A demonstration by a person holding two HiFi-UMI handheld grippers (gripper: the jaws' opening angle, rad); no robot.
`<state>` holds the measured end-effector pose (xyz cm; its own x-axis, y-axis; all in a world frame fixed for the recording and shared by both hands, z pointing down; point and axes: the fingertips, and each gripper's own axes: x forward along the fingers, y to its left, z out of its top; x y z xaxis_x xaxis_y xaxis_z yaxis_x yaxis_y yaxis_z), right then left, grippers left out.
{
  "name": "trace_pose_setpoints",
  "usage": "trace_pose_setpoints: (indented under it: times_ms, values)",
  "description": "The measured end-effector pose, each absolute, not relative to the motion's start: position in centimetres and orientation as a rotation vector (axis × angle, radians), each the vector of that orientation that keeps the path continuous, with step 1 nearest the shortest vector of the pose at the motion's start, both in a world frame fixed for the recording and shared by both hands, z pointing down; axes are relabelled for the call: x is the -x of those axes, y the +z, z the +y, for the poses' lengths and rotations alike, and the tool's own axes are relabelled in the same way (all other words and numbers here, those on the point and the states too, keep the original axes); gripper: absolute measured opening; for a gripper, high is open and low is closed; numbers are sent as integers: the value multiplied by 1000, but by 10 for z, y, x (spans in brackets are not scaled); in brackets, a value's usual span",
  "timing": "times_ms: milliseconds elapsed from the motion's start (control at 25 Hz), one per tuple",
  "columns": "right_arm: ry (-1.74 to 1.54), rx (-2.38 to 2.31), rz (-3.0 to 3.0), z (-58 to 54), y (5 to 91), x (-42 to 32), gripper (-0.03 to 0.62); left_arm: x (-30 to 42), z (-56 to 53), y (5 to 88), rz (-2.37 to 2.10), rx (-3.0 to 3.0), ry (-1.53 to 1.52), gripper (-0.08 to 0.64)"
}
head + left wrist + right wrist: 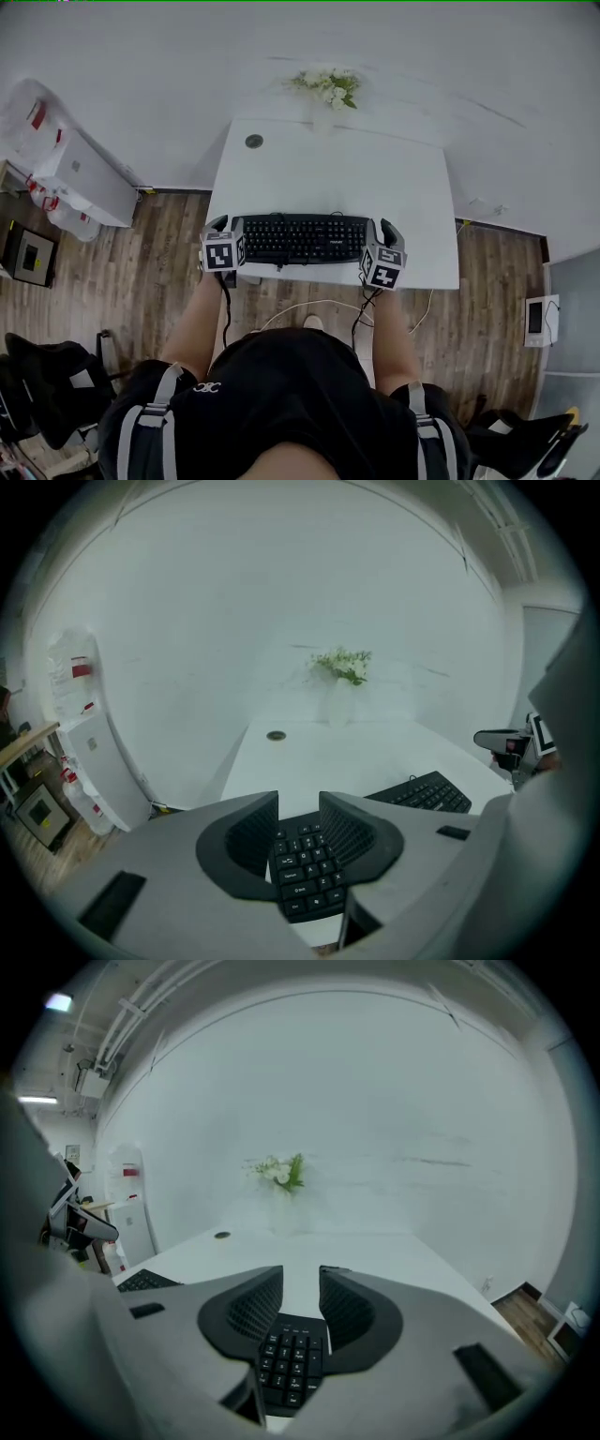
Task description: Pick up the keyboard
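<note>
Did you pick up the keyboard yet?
Not yet. Done: the left gripper and right gripper sit at the two ends of the keyboard. In hand: both pairs of fingers are open, with keys showing between them. Left: squeeze both ends and lift; the keyboard lies flat on the table.

Head view looks steeply down; both gripper views (low, close) face flowers (279, 1172) across the shared keyboard (302, 238).
</note>
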<state>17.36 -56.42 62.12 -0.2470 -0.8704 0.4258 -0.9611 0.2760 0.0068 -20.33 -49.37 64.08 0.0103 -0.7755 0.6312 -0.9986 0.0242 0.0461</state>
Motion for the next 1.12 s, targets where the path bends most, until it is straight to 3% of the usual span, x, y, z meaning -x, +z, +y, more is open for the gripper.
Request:
trace_pose_setpoints:
  times_ms: [640, 920, 1120]
  values:
    - [611, -1487, -2004, -593, 744, -201, 127, 226, -492, 745, -1686, -1568, 743, 164]
    - [740, -1463, -2010, -597, 769, -205, 130, 227, -496, 768, -1614, -1593, 669, 170]
    - [830, -1406, -2082, -595, 770, -198, 103, 226, -498, 772, -1521, -1689, 573, 137]
